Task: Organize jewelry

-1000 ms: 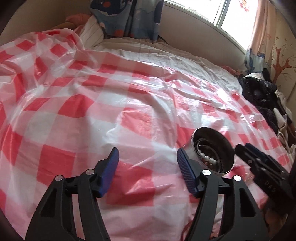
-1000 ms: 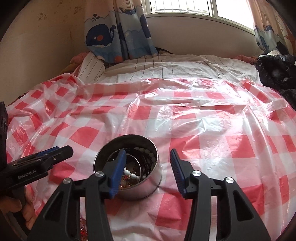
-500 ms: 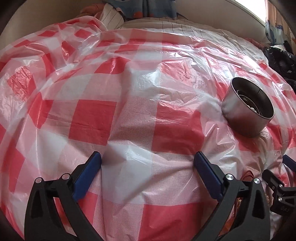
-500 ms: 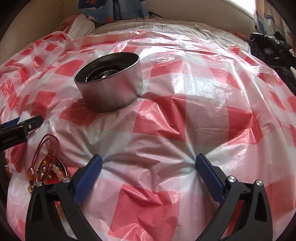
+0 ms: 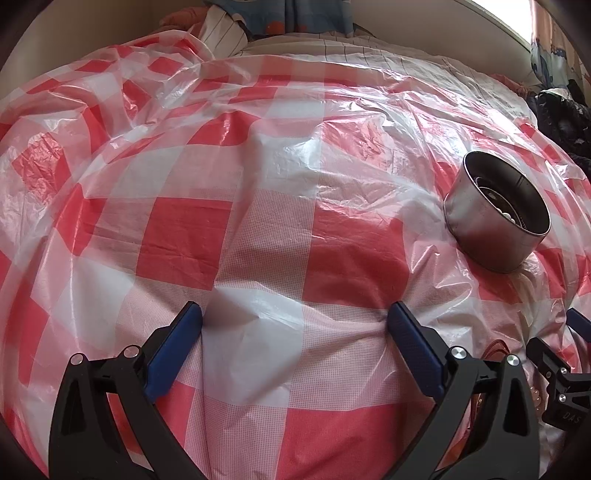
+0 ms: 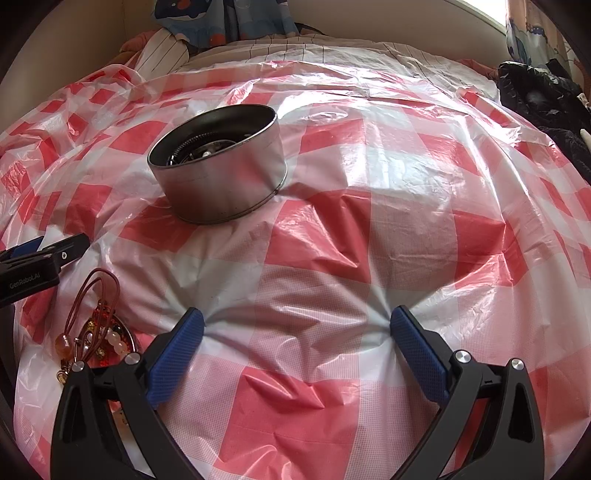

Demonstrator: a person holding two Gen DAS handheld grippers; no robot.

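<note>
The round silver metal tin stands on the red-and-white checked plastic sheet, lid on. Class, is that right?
Not quite: the round silver metal tin is open, without a lid; the right wrist view shows beads inside. It does stand on the red-and-white checked plastic sheet.

I see both views in soft daylight. It comes from the window (image 5: 517, 22) at the top right, where the picture burns out to white. The checked plastic sheet (image 5: 258, 229) gives many small white glares on its wrinkles, strongest at the far side. Under my left gripper (image 5: 293, 321) and right gripper (image 6: 295, 325) small grey shadows lie on the sheet. The steel tin (image 6: 221, 177) is dark inside. The fisheye bends everything and the corners are black. The focus is sharp.
</note>
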